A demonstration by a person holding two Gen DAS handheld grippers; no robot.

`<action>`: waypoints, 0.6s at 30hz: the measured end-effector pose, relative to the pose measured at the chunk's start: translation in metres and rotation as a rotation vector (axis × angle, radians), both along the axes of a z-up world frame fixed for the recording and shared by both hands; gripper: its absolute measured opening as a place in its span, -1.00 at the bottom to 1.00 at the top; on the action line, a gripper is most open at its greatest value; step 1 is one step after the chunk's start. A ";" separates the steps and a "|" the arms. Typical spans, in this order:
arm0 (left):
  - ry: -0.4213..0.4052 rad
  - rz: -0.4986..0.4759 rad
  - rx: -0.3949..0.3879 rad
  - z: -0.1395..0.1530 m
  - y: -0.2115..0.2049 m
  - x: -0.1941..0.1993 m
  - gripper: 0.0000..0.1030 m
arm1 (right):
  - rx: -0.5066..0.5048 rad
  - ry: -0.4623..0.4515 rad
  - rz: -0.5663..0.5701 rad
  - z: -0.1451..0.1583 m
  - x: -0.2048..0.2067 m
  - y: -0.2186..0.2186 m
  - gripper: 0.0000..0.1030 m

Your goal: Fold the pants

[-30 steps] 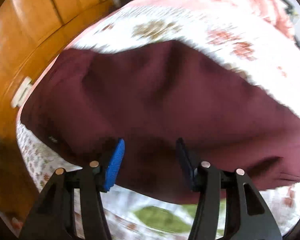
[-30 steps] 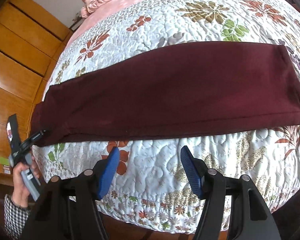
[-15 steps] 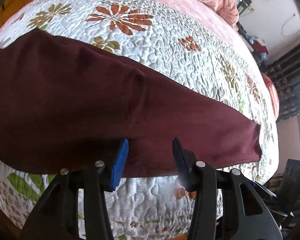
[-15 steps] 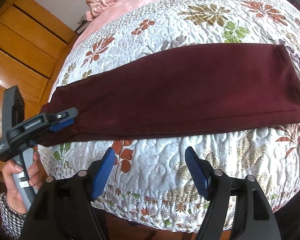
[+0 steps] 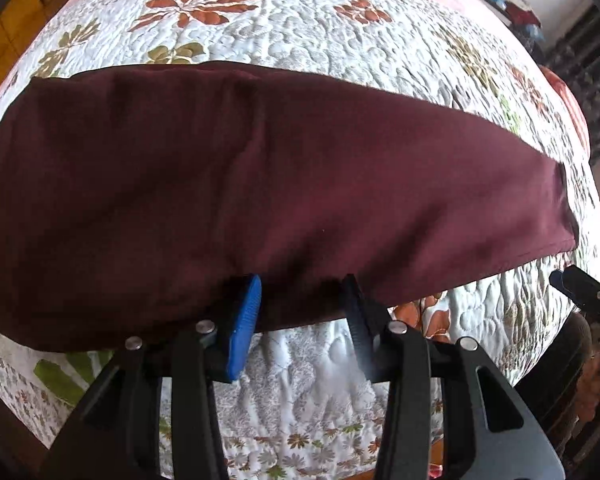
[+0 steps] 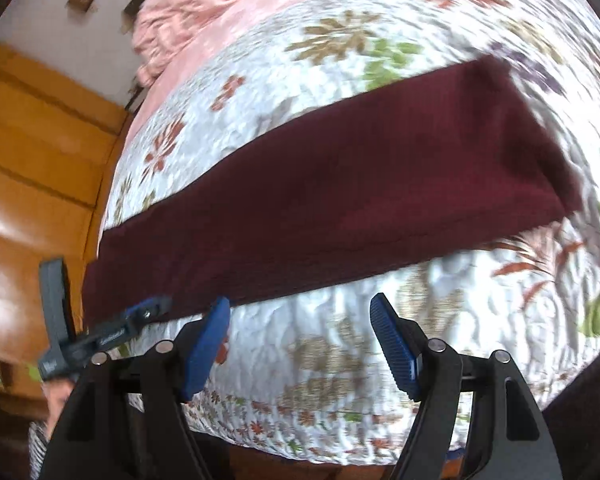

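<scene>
Quilt (image 5: pixel 340 32) covered the bed, floral and white, and across it the pants (image 5: pixel 260 184) lay as one long maroon band near the front edge. From my left gripper (image 5: pixel 300 300) I saw the fingers spread, tips at the band's near hem with nothing clamped. My right gripper (image 6: pixel 300 340) hung with fingers wide apart over bare quilt, just short of the hem.
</scene>
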State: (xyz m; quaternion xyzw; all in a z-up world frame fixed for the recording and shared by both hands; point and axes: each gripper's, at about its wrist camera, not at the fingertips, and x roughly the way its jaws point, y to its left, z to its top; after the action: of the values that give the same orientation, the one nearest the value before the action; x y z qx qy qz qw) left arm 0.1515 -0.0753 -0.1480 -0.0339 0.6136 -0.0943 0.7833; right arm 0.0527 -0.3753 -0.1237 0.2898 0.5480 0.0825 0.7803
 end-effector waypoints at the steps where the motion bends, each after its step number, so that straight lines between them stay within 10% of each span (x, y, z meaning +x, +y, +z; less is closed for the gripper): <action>1: -0.005 0.023 -0.010 0.004 0.002 0.001 -0.22 | -0.013 0.029 -0.019 -0.002 -0.001 -0.008 0.42; 9: -0.157 -0.042 -0.015 0.030 -0.042 -0.007 0.09 | -0.032 0.090 -0.134 -0.014 -0.010 -0.056 0.50; 18: -0.113 -0.007 -0.064 -0.002 -0.052 -0.009 0.13 | 0.111 0.026 -0.277 -0.044 0.017 -0.103 0.53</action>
State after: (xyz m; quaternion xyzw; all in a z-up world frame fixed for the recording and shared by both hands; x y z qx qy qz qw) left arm 0.1425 -0.1269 -0.1499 -0.0515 0.5650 -0.1182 0.8149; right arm 0.0692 -0.4780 -0.1672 0.4064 0.5074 0.0002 0.7599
